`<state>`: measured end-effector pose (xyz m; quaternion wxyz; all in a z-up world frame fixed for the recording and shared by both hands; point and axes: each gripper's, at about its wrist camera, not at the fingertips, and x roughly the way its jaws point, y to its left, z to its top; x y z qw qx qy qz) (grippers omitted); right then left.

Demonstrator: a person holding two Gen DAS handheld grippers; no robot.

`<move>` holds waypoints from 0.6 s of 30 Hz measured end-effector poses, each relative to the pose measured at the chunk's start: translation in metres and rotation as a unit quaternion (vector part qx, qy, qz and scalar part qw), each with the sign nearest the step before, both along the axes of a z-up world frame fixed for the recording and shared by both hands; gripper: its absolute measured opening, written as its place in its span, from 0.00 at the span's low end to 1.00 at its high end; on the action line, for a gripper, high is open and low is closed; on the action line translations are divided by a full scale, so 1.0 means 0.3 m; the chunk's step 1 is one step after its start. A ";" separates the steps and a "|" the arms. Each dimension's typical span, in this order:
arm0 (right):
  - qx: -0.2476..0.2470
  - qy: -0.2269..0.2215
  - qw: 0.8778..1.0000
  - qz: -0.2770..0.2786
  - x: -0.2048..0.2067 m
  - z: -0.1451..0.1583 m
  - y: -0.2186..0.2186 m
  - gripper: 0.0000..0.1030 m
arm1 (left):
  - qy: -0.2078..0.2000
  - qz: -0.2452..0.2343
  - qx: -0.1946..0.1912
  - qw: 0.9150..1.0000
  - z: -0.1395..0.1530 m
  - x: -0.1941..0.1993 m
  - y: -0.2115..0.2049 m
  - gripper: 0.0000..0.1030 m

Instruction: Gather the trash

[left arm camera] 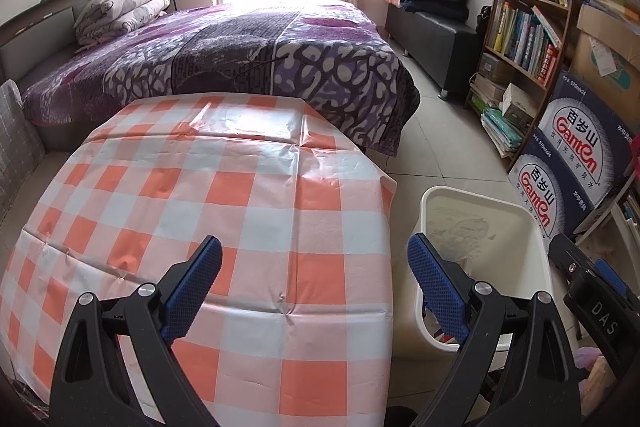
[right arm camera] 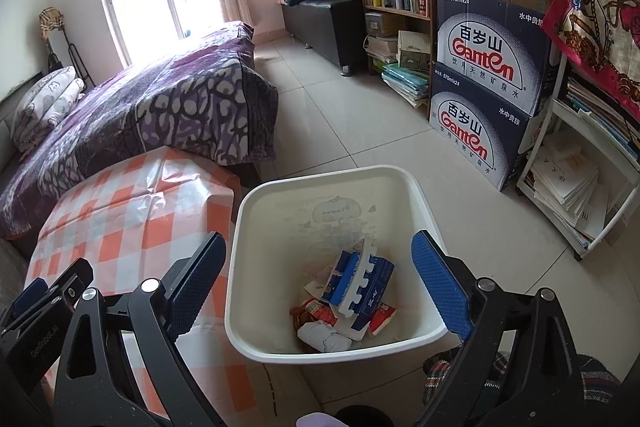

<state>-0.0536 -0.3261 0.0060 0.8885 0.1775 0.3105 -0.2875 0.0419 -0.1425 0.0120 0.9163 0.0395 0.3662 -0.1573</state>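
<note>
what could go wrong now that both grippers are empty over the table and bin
1. The right gripper hangs open right above the white bin; dipping lower could knock its rim and tip it.
2. The left gripper is open over the checkered tablecloth, which is creased and loose; its fingers could snag it.
3. The two grippers are close together and might collide.
</note>
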 end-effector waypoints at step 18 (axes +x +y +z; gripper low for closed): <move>0.002 0.000 1.000 0.003 0.000 0.000 0.004 0.87 | -0.009 -0.022 -0.013 1.000 0.017 -0.015 -0.027 0.87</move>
